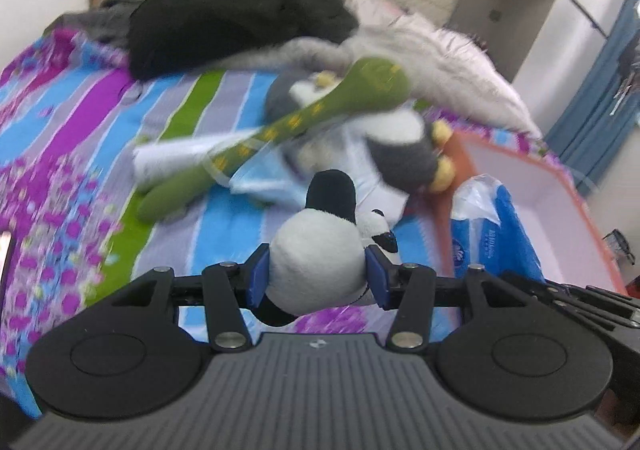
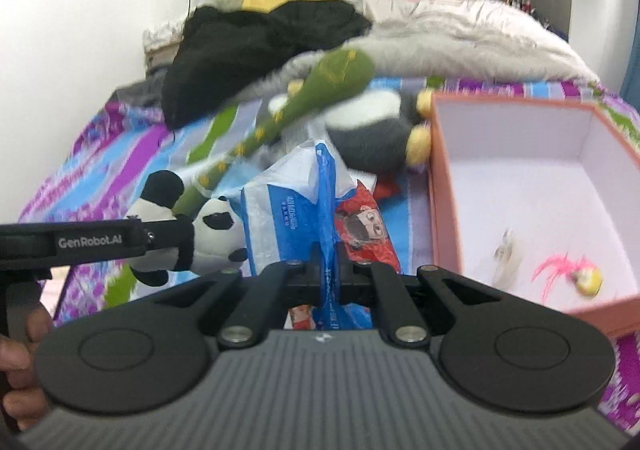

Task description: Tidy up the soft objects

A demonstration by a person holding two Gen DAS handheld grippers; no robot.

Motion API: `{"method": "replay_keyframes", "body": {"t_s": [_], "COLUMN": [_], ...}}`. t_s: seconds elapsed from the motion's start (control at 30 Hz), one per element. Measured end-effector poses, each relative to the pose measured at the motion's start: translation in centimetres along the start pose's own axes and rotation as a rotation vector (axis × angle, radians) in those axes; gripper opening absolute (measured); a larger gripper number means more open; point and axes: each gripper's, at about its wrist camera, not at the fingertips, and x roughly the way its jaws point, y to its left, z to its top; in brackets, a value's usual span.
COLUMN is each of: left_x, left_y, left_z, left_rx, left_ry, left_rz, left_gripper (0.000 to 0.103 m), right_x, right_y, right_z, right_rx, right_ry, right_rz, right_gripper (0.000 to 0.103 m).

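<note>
A bed fills the scene, covered by a striped sheet (image 1: 168, 118) in purple, blue and green, with a black garment (image 1: 232, 18) and a grey furry blanket (image 2: 460, 38) heaped toward the headboard. On the right side of the bed sits an open pink box (image 2: 444, 186), white inside, with a small pink-tufted trinket (image 2: 576, 274) on its floor.

The left gripper (image 1: 316, 274) has its jaws about half open, their blue pads pressed into the white belly of a panda plush (image 1: 316, 250), which is held clear of the sheet. The plush looks light and very soft; it bulges around the pads, so a grip across the thick body seems safer than one on a limb.

The right gripper (image 2: 327, 270) is closed down tight on the blue-and-white plastic of a tissue pack (image 2: 288, 218), which rises in front of it. That wrapper looks thin, slick and crinkly, so a pinch on a bunched fold should hold better than one on a flat face.

A green snake plush (image 1: 280, 130) and a grey penguin plush (image 2: 380, 138) lie on the sheet, just left of the box.
</note>
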Motion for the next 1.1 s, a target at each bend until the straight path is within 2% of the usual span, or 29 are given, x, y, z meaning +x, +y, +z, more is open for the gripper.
{"method": "replay_keyframes", "body": {"t_s": [0.33,0.63,0.83,1.1], "left_x": [-1.1,0.0,3.5,11.6], "left_y": [-6.6,-13.0,-19.0,-25.1], "left_z": [6.0,9.4,9.4,7.1], "left_rx": [0.084,0.143,0.203,0.272], "left_ry": [-0.105,-0.145,-0.092,0.048], "left_rz": [-0.098,-0.184,-0.250,-0.290], "left_gripper": [0.056,0.056,0.056,0.056], "right_x": [-2.7,-4.6,-4.5,-0.4], "right_y": [-3.6,-8.8,-13.7,-21.2], "right_z": [5.9,9.4,9.5,6.7], "right_rx": [0.041,0.072,0.125,0.234], "right_ry": [-0.123,-0.208,-0.204,-0.054], "right_rz": [-0.026,-0.093,-0.171,-0.236], "right_gripper": [0.007,0.007,0.007,0.007]}}
